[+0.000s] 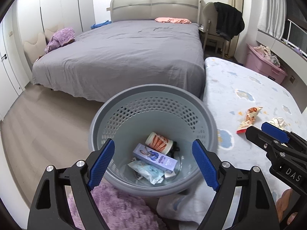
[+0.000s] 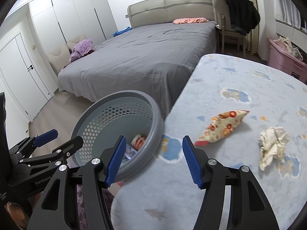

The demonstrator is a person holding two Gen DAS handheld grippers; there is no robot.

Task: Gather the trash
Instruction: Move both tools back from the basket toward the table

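A grey perforated trash basket stands on the floor beside the light-blue cloud-print bed. Inside lie a purple box, a round cup and crumpled wrappers. My left gripper is open and empty, right above the basket; it also shows in the right wrist view. A snack wrapper and a crumpled tissue lie on the bed. My right gripper is open and empty, at the bed's edge, short of the wrapper.
A large grey bed stands behind the basket. A purple fuzzy blanket lies under my left gripper. A pink storage box and a chair with dark clothes stand at the back right.
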